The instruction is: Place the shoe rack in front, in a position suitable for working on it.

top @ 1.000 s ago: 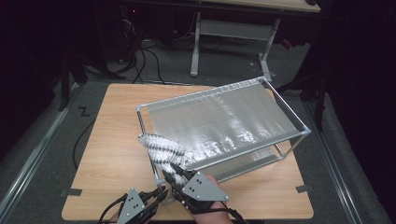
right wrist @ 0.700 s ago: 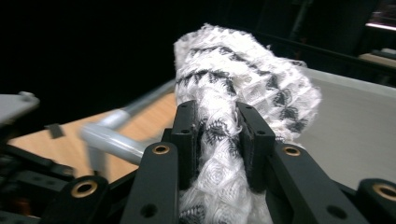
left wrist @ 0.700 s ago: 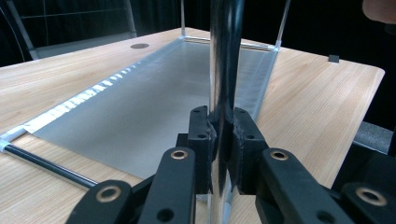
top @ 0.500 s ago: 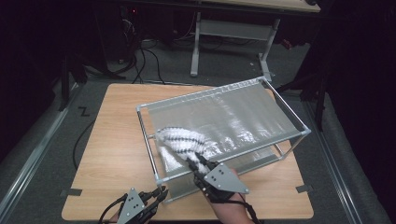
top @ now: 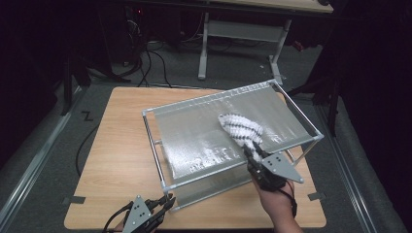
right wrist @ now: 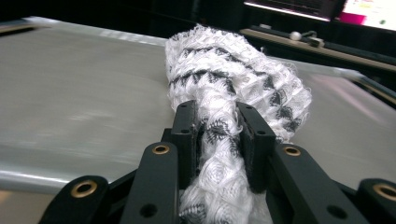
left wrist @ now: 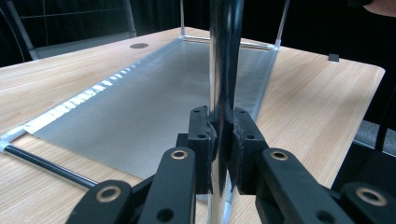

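At the near edge of the light wooden desk (top: 116,160), the left claw (top: 163,206) is pressed together on the shiny upright metal post (left wrist: 223,70) at the front corner of a silver metal-framed rack (top: 160,160) — in the left gripper view its black jaws pinch the tube from both sides, with the rack's lower grey sheet (left wrist: 154,98) stretching away behind it on the desktop.

A little farther in, at the rack's right front, a hand (top: 278,206) holds the right claw (top: 251,149), topped by its grey three-cornered plate. Its jaws are clamped on the bunched end of a white knitted cloth with black patterning (top: 240,127); the right gripper view shows the fabric (right wrist: 233,93) squeezed between the two pads and bulging out ahead of them. The cloth lies on the rack's translucent grey top panel (top: 194,131), right of its middle, touching the surface.

Beyond the desk, on the dark floor, black cables and the white legs of another table can be made out. No brand, label or legible writing can be read anywhere in the scene.
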The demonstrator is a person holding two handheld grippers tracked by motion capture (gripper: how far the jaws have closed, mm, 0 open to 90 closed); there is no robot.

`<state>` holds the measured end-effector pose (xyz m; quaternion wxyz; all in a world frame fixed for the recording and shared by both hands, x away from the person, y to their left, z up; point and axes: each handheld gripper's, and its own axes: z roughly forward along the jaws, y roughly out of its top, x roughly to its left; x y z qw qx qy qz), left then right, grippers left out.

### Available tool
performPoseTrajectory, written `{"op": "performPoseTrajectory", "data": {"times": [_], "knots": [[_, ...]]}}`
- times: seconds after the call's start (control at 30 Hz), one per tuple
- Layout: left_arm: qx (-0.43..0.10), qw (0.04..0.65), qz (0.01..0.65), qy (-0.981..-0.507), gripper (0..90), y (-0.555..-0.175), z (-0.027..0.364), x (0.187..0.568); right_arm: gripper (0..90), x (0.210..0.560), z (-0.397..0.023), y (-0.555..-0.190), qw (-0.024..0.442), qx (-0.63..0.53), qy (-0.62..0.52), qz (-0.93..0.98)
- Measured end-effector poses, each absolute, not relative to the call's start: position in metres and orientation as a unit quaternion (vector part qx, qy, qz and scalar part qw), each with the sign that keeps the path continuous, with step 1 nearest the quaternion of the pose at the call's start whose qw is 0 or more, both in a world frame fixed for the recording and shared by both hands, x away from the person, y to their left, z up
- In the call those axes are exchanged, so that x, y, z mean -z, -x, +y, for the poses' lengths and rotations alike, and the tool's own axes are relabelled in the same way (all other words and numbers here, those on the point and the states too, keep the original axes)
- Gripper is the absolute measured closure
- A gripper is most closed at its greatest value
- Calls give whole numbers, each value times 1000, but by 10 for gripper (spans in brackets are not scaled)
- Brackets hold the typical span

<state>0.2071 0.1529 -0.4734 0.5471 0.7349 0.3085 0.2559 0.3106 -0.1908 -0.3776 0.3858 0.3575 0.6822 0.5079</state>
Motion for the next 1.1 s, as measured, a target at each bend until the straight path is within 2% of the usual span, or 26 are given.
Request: {"op": "performPoseTrajectory", "data": {"times": [0.37, 0.7, 0.87, 1.1], "knots": [[-256, 547, 308, -735, 805, -207, 153, 473, 719, 374, -261, -341, 435, -463, -422, 647], [-256, 547, 308, -735, 805, -207, 153, 473, 730, 371, -311, -361, 458, -436, -477, 610], [-256, 547, 308, -735, 805, -207, 153, 473, 735, 372, -318, -365, 466, -432, -486, 599], [-256, 547, 308, -735, 805, -207, 153, 473, 735, 371, -315, -368, 438, -447, -489, 608]]}}
